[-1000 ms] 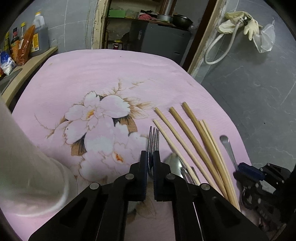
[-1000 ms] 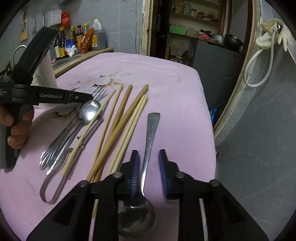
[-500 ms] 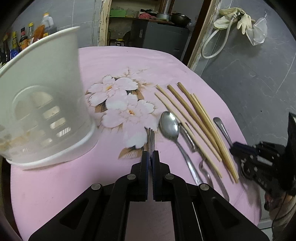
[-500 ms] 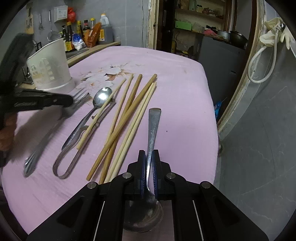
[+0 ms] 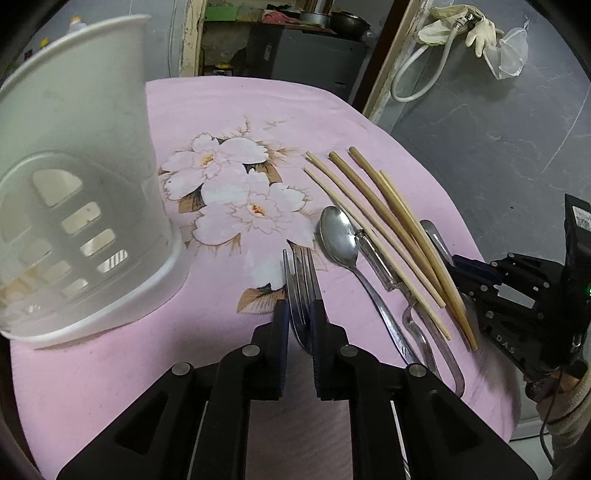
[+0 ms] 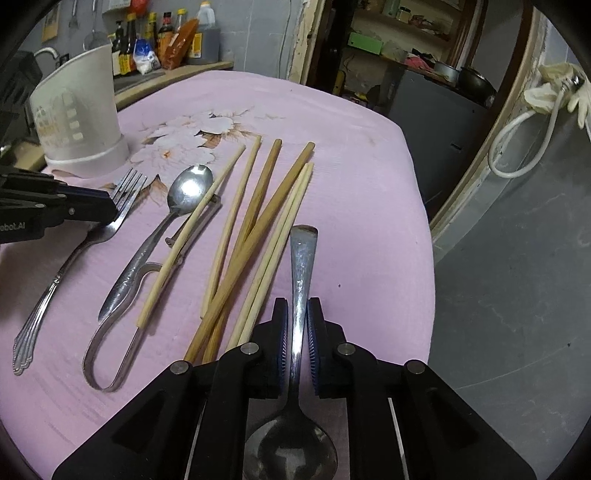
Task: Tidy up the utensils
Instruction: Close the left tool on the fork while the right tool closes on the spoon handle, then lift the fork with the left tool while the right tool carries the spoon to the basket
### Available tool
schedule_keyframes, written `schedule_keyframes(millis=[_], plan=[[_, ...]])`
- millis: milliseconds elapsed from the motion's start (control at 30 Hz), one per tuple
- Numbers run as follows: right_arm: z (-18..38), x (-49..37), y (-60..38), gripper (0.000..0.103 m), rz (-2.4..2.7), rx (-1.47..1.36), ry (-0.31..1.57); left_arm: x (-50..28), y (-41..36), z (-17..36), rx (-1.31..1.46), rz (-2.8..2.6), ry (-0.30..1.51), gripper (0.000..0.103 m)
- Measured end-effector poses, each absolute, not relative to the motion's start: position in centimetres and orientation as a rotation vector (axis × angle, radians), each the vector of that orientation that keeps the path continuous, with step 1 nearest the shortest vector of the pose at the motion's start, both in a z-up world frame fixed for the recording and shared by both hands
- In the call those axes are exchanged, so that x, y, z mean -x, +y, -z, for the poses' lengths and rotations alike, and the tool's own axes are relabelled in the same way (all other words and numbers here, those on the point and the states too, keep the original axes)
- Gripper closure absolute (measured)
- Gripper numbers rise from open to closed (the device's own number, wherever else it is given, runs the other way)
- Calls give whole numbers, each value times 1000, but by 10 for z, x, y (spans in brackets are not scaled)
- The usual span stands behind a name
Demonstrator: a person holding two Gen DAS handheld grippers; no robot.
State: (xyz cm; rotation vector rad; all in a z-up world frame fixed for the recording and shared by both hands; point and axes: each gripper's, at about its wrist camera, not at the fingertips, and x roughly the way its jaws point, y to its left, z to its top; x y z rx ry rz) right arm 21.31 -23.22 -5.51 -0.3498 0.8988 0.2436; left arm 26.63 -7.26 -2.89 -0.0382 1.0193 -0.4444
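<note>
A steel fork [image 5: 300,280] lies on the pink cloth, its head between the jaws of my left gripper [image 5: 300,305]. Those jaws are opening and the pads look loose on it. The white slotted utensil holder [image 5: 74,184] stands upright just left of it. The handle of a large spoon [image 6: 303,258] runs between the jaws of my right gripper [image 6: 297,303]. These jaws are opening too, with a thin gap on each side. The spoon's bowl is under the gripper. Several chopsticks [image 6: 258,221], a smaller spoon [image 6: 190,188] and a metal peeler [image 6: 110,350] lie between the two grippers.
The cloth-covered table [image 6: 351,129] drops off at its right edge to a grey floor. Bottles [image 6: 166,40] stand on a counter behind the holder. A dark cabinet [image 5: 306,62] and a doorway sit beyond the far edge. A hose with gloves [image 5: 454,26] hangs on the wall.
My left gripper drew back with the fork; the holder now looms at left. Its jaws parted and the fork turned flatter. My right jaws closed on the spoon handle, then eased slightly.
</note>
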Motion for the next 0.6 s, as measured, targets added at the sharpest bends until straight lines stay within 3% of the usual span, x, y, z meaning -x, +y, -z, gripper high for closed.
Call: schedule_keyframes(millis=[333, 600], plan=[[55, -206, -232, 97, -245, 353, 821, -255, -73, 24, 61, 448, 978, 101], [29, -170, -241, 97, -258, 249, 604, -215, -66, 5, 25, 446, 844, 103]])
